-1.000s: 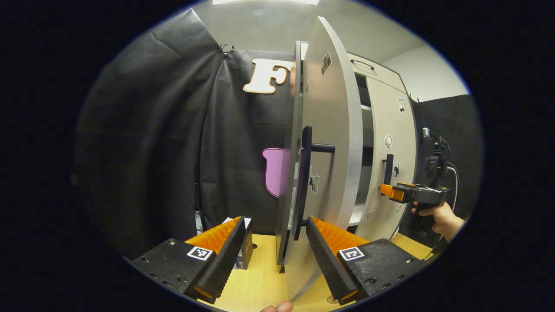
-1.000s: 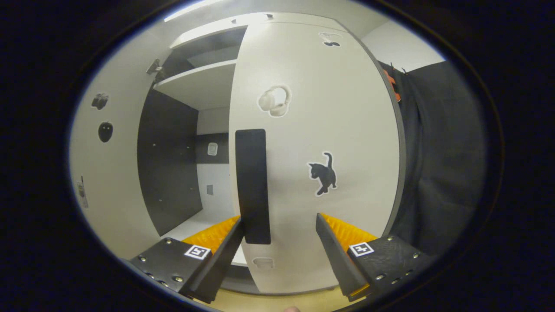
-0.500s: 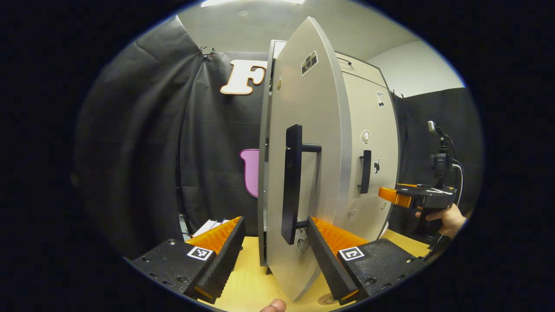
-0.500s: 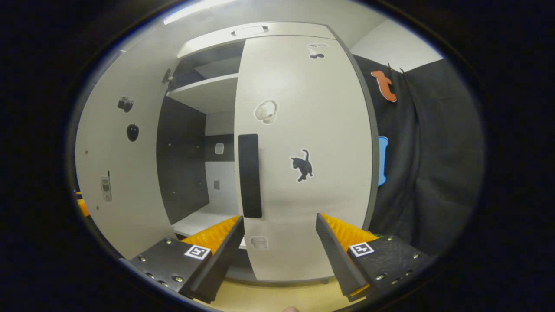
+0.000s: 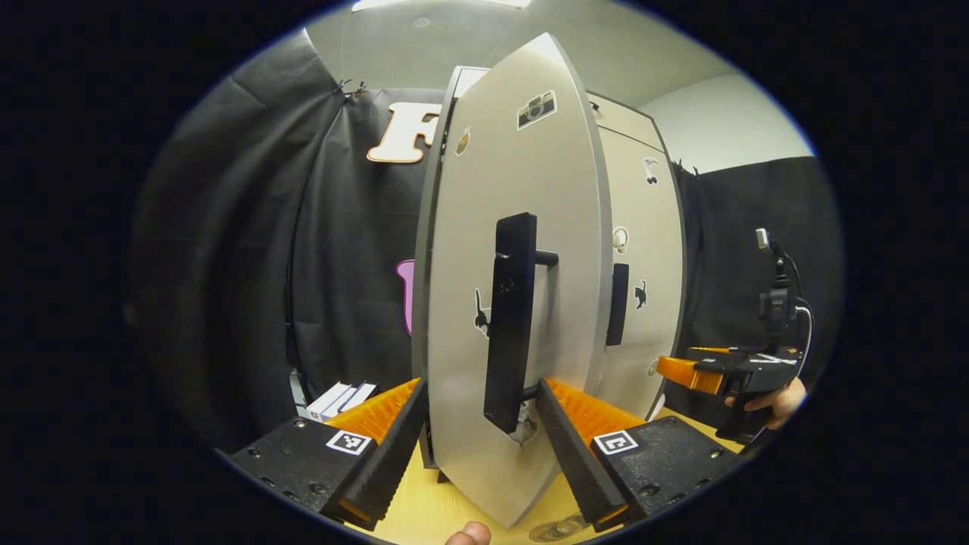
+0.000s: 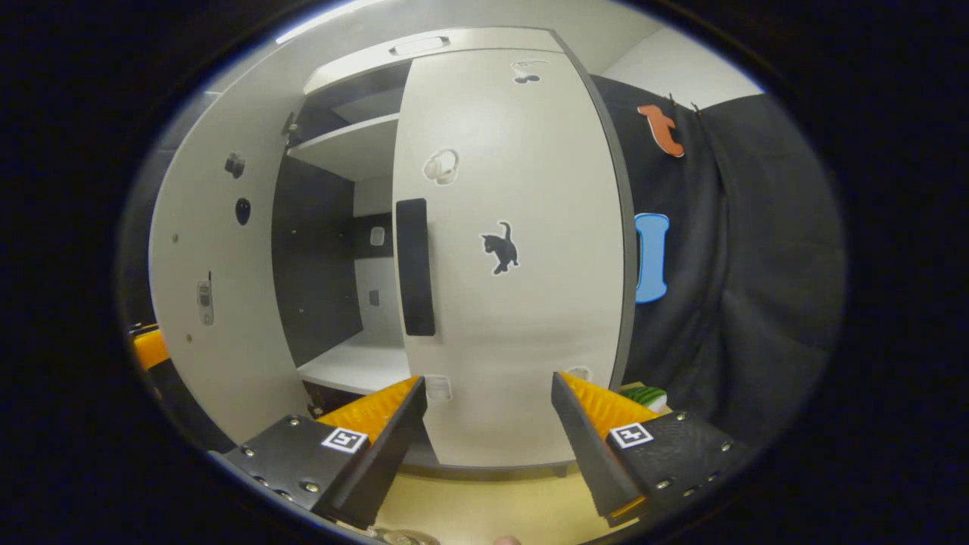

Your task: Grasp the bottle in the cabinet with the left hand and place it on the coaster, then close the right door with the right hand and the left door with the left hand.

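Left gripper view: your left gripper (image 5: 478, 409) fingers spread wide around the left door handle (image 5: 509, 322); right gripper (image 6: 488, 412) fingers apart, empty.

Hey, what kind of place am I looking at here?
Most likely a staged recording booth, not a real home: black cloth hangs as the walls, a small grey cabinet dotted with stickers stands on a light wooden tabletop, and a hand-held gripper is held beside it.

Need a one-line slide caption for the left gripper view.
Open left gripper at the half-open left door by its black handle; right door shut behind.
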### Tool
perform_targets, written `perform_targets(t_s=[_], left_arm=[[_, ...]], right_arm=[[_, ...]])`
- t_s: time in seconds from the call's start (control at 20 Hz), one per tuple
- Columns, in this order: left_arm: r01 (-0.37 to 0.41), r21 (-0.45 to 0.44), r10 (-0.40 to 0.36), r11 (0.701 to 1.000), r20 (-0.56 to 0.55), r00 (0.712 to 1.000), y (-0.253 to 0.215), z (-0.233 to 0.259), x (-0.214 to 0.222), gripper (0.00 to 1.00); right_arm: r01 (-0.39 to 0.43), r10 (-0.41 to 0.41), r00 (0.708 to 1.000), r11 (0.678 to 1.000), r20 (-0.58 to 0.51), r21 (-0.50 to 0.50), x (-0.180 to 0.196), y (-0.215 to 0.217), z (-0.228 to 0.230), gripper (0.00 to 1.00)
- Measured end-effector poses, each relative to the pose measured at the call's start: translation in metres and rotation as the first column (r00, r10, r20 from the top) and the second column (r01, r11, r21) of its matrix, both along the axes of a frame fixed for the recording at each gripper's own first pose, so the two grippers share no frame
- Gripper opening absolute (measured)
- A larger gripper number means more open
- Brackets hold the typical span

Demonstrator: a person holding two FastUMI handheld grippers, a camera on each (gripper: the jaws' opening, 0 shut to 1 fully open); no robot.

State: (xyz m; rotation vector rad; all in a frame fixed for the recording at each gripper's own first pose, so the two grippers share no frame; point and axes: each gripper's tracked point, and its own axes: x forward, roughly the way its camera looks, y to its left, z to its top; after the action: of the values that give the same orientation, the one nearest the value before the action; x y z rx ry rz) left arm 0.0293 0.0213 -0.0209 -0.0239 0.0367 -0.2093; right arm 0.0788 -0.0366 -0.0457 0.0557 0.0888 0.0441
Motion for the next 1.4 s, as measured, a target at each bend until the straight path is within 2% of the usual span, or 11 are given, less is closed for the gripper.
perform_targets(t_s=[0.15,0.2,0.3,0.4,0.45,0.85,1.2,1.25,1.3,1.35,1.4], left_arm=[[-0.002,0.018,0.002,1.0,0.014,1.0,-0.01,0.0,0.008,0.93],[0.003,0.01,-0.004,1.0,0.011,1.0,-0.015,-0.001,0.01,0.96],[0.015,-0.02,-0.015,1.0,0.0,1.0,-0.025,-0.003,0.017,0.97],[0.027,-0.045,-0.028,0.999,-0.01,1.0,-0.037,-0.005,0.023,0.94],[0.032,-0.048,-0.032,0.998,-0.014,0.999,-0.042,-0.006,0.027,0.97],[0.044,-0.014,-0.044,0.999,-0.015,0.999,-0.086,-0.01,0.074,0.98],[0.022,0.002,-0.022,1.0,-0.008,1.0,-0.111,-0.014,0.108,0.98],[0.017,0.0,-0.017,1.0,-0.009,1.0,-0.114,-0.015,0.115,0.97],[0.01,0.002,-0.01,1.0,-0.008,1.0,-0.116,-0.016,0.122,0.98],[0.002,0.006,-0.002,1.0,-0.005,1.0,-0.119,-0.016,0.129,0.98],[-0.007,0.012,0.007,1.0,-0.001,1.0,-0.122,-0.016,0.135,0.97]], right_arm=[[0.004,-0.004,1.0,1.0,-0.016,0.012,0.0,-0.009,-0.006,1.0],[0.008,-0.008,1.0,1.0,-0.022,0.013,0.0,-0.011,-0.009,1.0],[0.008,-0.008,0.999,1.0,-0.032,0.018,0.0,-0.016,-0.012,1.0],[0.013,-0.012,0.999,1.0,-0.038,0.021,-0.001,-0.021,-0.014,1.0],[0.013,-0.012,0.999,1.0,-0.039,0.025,-0.001,-0.023,-0.015,1.0],[0.038,-0.037,0.998,0.999,-0.049,0.031,-0.008,-0.05,-0.019,1.0],[0.064,-0.06,0.996,0.997,-0.063,0.049,-0.01,-0.069,-0.025,0.98],[0.062,-0.058,0.996,0.997,-0.064,0.053,-0.012,-0.069,-0.026,1.0],[0.058,-0.055,0.996,0.997,-0.064,0.057,-0.012,-0.068,-0.025,0.97],[0.055,-0.051,0.997,0.997,-0.064,0.057,-0.013,-0.068,-0.026,1.0],[0.052,-0.048,0.997,0.997,-0.066,0.056,-0.014,-0.067,-0.026,0.97]])
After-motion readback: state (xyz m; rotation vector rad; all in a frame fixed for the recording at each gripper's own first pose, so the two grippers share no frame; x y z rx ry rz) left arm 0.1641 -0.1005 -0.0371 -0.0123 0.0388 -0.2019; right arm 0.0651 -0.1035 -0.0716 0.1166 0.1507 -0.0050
